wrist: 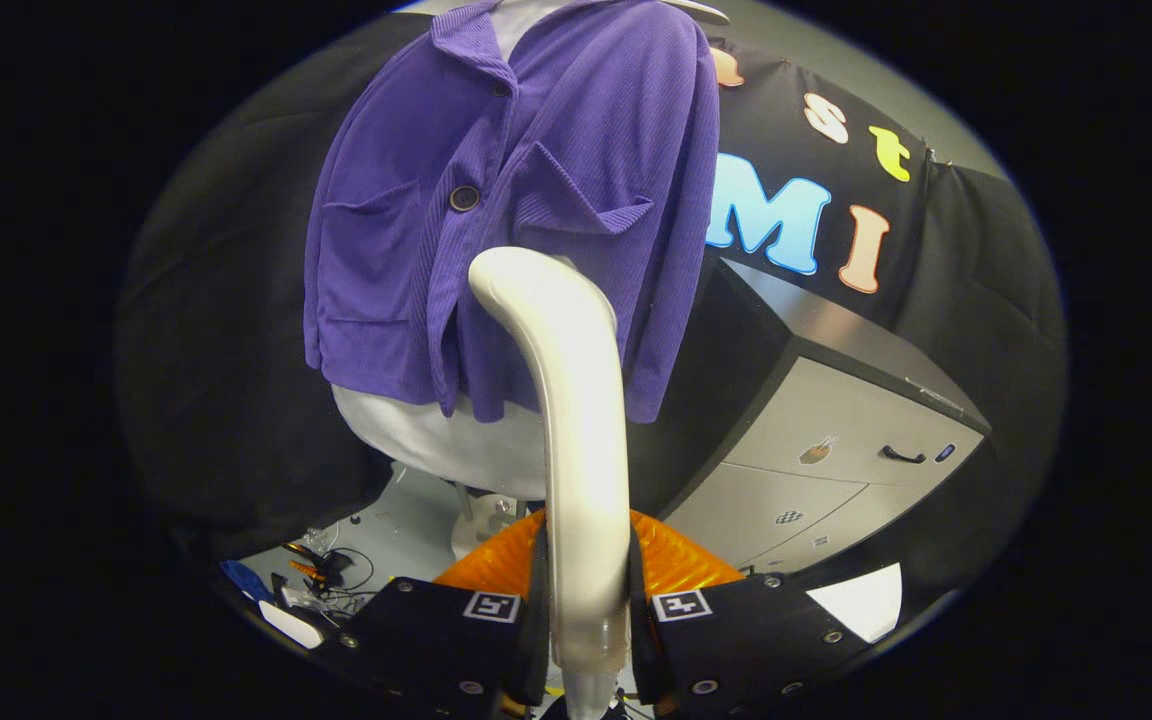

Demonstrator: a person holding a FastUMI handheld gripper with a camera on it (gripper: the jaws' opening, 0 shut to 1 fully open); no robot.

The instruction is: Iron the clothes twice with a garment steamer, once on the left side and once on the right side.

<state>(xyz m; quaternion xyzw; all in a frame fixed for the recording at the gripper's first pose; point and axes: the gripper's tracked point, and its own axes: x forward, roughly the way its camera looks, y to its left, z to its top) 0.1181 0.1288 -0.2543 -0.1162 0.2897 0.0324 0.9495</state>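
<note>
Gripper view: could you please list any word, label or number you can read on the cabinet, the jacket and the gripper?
No text can be read on any of them.
Filing cabinet: small stickers on the drawer fronts, too small to read.
Gripper: two square marker patterns, no words; its jaws are shut on the garment steamer.
Purple jacket: no text.

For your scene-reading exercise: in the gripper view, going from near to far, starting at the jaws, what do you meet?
Gripper, jaws shut on the white steamer handle → orange ribbed thing just beyond them → purple jacket on a white form → black booth wall.
</note>
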